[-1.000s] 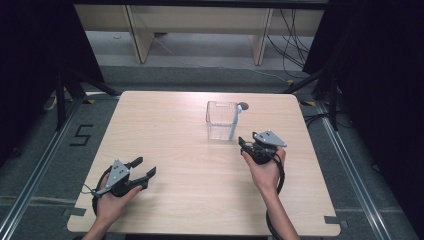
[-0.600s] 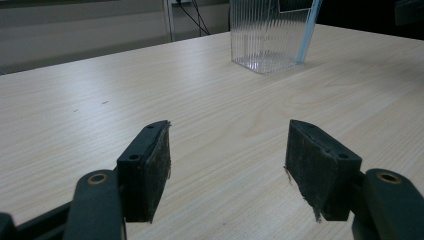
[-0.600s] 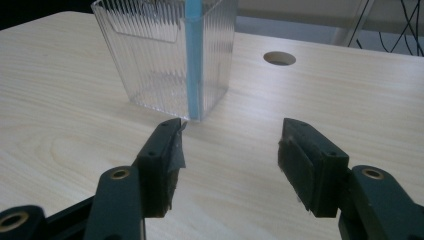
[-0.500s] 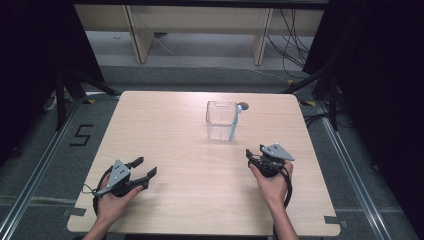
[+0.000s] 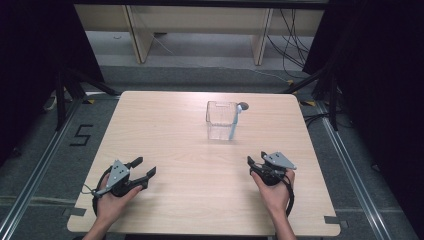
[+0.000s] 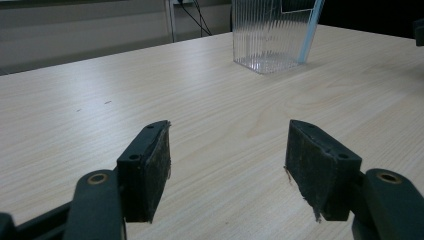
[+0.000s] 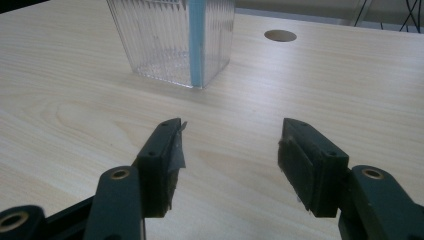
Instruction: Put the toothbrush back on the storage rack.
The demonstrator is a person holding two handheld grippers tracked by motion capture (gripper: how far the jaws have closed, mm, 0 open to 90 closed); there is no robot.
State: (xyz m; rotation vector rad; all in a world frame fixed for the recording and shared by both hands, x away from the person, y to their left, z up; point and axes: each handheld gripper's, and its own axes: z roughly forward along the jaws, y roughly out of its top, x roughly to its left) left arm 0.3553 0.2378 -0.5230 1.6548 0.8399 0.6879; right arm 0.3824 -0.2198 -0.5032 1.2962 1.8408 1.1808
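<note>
A clear ribbed plastic container (image 5: 220, 121) stands upright at the table's far middle. A light blue straw (image 5: 233, 125) leans in its right corner. In the left gripper view the container (image 6: 270, 37) and straw (image 6: 310, 30) are far ahead to the right. The right gripper view has the container (image 7: 167, 42) and straw (image 7: 196, 45) close ahead, slightly left. My left gripper (image 5: 145, 166) rests near the front left, open and empty (image 6: 227, 150). Front right of the container, my right gripper (image 5: 256, 158) is open and empty (image 7: 230, 145).
A round hole (image 5: 243, 105) pierces the light wooden table (image 5: 175, 130) just behind the container's right side, also seen as a hole (image 7: 280, 35). Grey floor with a "5" mark (image 5: 81, 135) lies left of the table. Shelf legs stand beyond the far edge.
My right gripper has drawn back from the container toward the front edge of the table. The left gripper has stayed put.
</note>
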